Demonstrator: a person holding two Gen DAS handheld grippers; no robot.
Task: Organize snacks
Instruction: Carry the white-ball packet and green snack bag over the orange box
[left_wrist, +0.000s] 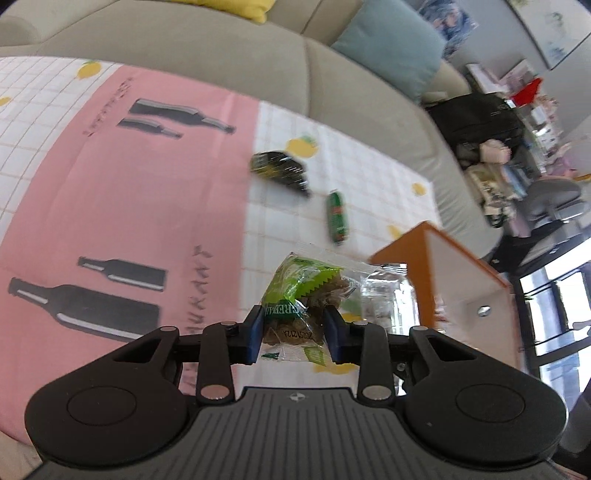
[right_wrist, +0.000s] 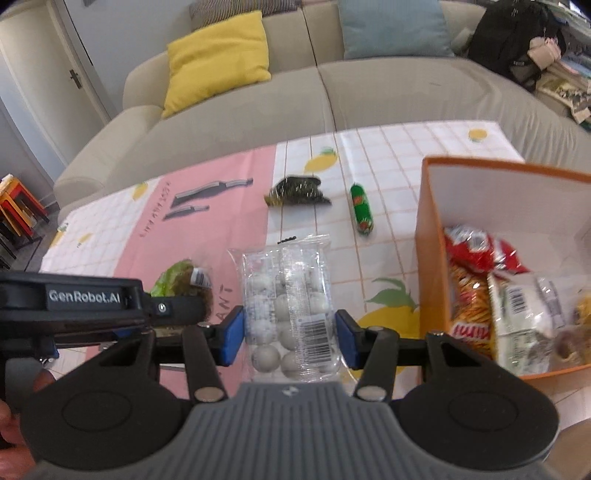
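Note:
My left gripper (left_wrist: 294, 334) is shut on a green-and-clear snack bag (left_wrist: 303, 291) of brown pieces, lifted above the table. The same bag (right_wrist: 177, 280) shows behind the left gripper's body (right_wrist: 85, 301) in the right wrist view. My right gripper (right_wrist: 290, 334) is shut on a clear pack of white balls (right_wrist: 288, 306), also held off the table. An orange box (right_wrist: 428, 229) with white inner walls stands to the right, holding red and clear snack packs (right_wrist: 476, 280). A dark green packet (right_wrist: 299, 190) and a small green tube-shaped snack (right_wrist: 362, 214) lie on the tablecloth.
The table wears a pink and white-checked cloth (right_wrist: 207, 236) printed with bottles and lemons. A beige sofa (right_wrist: 258, 110) with a yellow cushion (right_wrist: 218, 59) and a blue one (right_wrist: 391, 29) runs behind it. Clutter and a black bag (left_wrist: 476, 122) sit far right.

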